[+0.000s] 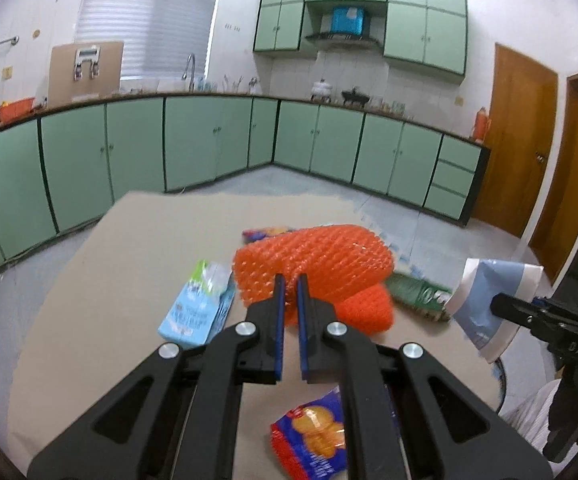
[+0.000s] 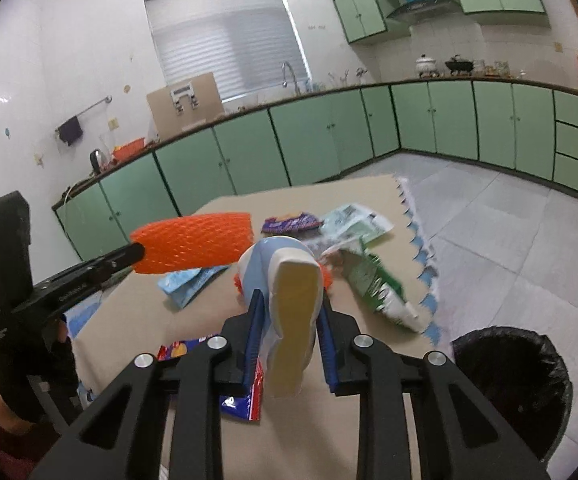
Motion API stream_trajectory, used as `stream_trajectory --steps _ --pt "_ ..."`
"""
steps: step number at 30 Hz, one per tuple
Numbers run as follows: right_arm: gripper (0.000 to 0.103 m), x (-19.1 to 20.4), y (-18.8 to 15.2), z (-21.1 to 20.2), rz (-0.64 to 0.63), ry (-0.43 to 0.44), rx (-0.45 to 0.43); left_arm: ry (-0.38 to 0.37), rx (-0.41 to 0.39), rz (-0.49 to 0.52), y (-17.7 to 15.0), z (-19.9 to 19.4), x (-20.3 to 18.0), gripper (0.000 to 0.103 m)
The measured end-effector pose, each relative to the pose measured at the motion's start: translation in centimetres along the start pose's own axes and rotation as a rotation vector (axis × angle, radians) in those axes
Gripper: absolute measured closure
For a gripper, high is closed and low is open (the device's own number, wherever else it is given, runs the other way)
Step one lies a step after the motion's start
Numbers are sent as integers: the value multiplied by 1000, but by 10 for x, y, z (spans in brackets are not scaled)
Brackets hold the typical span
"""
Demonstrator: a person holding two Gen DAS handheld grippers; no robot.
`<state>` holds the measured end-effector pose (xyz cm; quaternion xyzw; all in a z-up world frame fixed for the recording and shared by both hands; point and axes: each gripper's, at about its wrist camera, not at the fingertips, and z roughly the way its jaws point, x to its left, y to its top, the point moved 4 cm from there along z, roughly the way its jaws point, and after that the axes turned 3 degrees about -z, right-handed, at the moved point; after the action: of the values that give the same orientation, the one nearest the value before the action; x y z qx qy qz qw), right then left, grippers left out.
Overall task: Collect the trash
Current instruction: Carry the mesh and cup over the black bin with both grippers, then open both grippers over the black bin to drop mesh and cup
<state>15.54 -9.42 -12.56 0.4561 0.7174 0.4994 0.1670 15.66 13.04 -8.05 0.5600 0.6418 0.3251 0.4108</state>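
Observation:
My left gripper (image 1: 291, 280) is shut on an orange foam net sleeve (image 1: 321, 258) and holds it above the brown table (image 1: 109, 280); the sleeve also shows in the right wrist view (image 2: 197, 246). My right gripper (image 2: 291, 300) is shut on a crumpled blue-and-white paper cup (image 2: 289, 292), also seen in the left wrist view (image 1: 489, 304). On the table lie a second orange net (image 1: 369, 308), a light blue wrapper (image 1: 197, 308), a green wrapper (image 2: 377, 284), a purple wrapper (image 2: 289, 222) and a blue biscuit packet (image 1: 313, 440).
A bin with a black liner (image 2: 513, 376) stands on the floor right of the table. Green kitchen cabinets (image 1: 137, 144) line the far walls. Grey tiled floor (image 2: 509, 220) surrounds the table. A white and pale green bag (image 2: 353, 220) lies near the far table edge.

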Motion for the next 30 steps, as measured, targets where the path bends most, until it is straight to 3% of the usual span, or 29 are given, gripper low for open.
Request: stream_trajectory --steps 8,17,22,30 --pt "77 -40 10 -40 25 -142 -72 -107 -18 60 10 3 -53 99" --pt "77 -109 -6 -81 111 -343 -83 -306 64 158 -10 52 -163 99" --pt "77 -148 -21 -92 169 -418 -64 -364 111 207 -27 81 -212 99" --pt "76 -211 -52 -73 264 -496 14 -381 207 286 -60 127 -269 98"
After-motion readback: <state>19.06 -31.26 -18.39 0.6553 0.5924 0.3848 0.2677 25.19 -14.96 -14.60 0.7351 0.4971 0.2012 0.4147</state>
